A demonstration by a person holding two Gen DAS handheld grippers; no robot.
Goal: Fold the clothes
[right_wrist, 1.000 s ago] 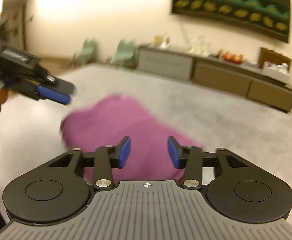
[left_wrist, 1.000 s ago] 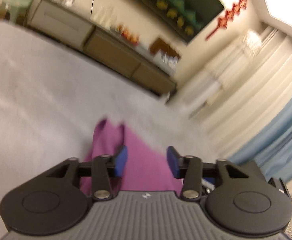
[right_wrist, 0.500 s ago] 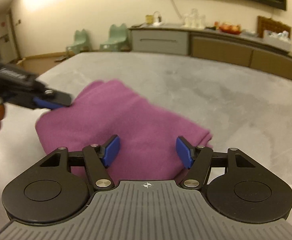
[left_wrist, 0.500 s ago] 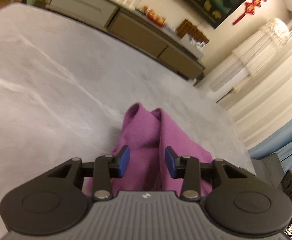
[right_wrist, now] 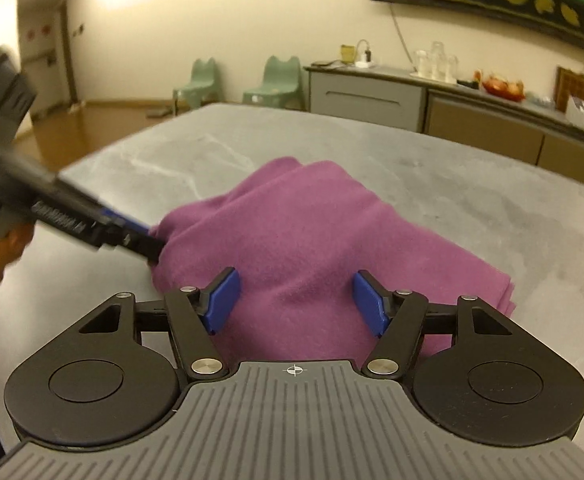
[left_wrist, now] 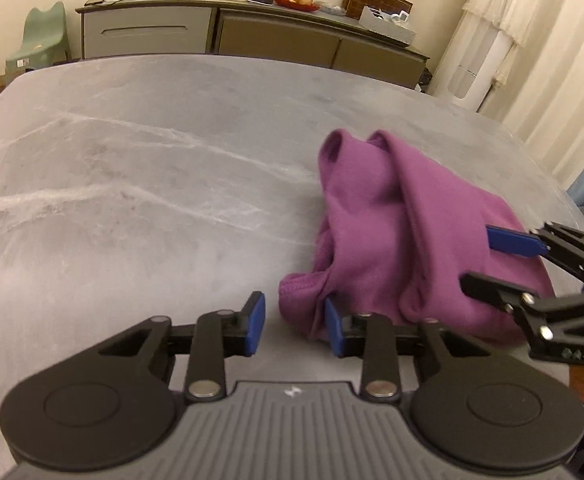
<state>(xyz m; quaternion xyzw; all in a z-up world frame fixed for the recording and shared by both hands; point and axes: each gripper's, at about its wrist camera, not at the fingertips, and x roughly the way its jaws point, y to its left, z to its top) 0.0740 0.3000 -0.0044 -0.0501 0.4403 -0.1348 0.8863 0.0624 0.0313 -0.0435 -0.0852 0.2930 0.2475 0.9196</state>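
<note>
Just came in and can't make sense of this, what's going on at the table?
A person holding a gripper in each hand is working on a bunched purple garment lying on the grey table. The left gripper, whose jaws have just been closing, sits at the garment's near corner. The right gripper stands open over the cloth. Nothing is gripped yet.

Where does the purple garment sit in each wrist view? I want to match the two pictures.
Left wrist view: purple garment lies right of centre, bunched, beyond the left gripper.
Right wrist view: purple garment lies centre, just ahead of the right gripper.
Shared landmark: grey sideboard against the far wall.
</note>
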